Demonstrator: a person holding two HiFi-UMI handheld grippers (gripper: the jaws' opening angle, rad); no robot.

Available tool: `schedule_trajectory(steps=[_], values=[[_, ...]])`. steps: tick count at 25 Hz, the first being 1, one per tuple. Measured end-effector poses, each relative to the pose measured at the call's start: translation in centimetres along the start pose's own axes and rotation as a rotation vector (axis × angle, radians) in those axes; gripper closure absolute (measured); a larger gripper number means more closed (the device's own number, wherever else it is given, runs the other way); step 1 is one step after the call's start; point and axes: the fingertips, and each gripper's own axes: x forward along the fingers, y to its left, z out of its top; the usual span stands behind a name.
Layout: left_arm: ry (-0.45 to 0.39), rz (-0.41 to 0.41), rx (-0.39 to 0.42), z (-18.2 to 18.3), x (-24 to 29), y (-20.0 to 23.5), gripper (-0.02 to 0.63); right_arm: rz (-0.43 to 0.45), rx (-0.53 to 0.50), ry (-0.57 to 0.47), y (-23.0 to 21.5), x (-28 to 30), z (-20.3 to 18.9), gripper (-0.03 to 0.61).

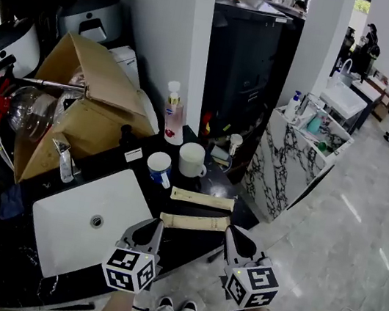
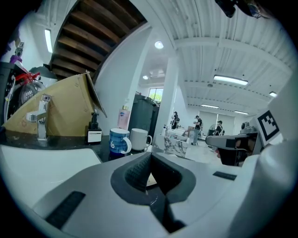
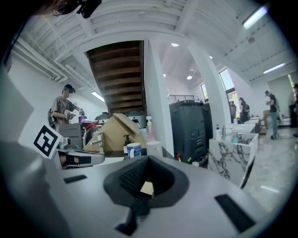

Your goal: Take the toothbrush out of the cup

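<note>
Both the left gripper [image 1: 157, 225] and the right gripper [image 1: 230, 232] have their fingers clenched on nothing. One long tan toothbrush [image 1: 194, 222] lies flat on the dark surface [image 1: 185, 252] between their tips. A second one [image 1: 202, 199] lies just beyond, right of the blue cup [image 1: 158, 165] and near the white mug [image 1: 192, 160].

Counter [image 1: 175, 243] is showing black with faint pale veining. Sink basin [image 1: 62, 232] is showing plain white. Cup [image 1: 158, 165] is showing blue with a white swirl; at its 2 o'clock the mug [image 1: 192, 160] is showing white. Cardboard box [image 1: 91, 107] is showing brown. Left gripper [image 1: 157, 225] and right gripper [image 1: 231, 233] are showing grey, their cubes carrying black-and-white square markers.
</note>
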Motion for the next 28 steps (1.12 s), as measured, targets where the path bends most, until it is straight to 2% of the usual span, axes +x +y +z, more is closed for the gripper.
schedule_trajectory(steps=[12,28], values=[[-0.009,-0.008,0.008,0.33,-0.39,-0.27,0.614,-0.019,0.045,-0.009,-0.25,-0.95,0.23,0.575],[-0.001,-0.04,-0.001,-0.06,-0.31,0.16,0.614,-0.049,0.042,-0.008,0.11,-0.94,0.01,0.575]])
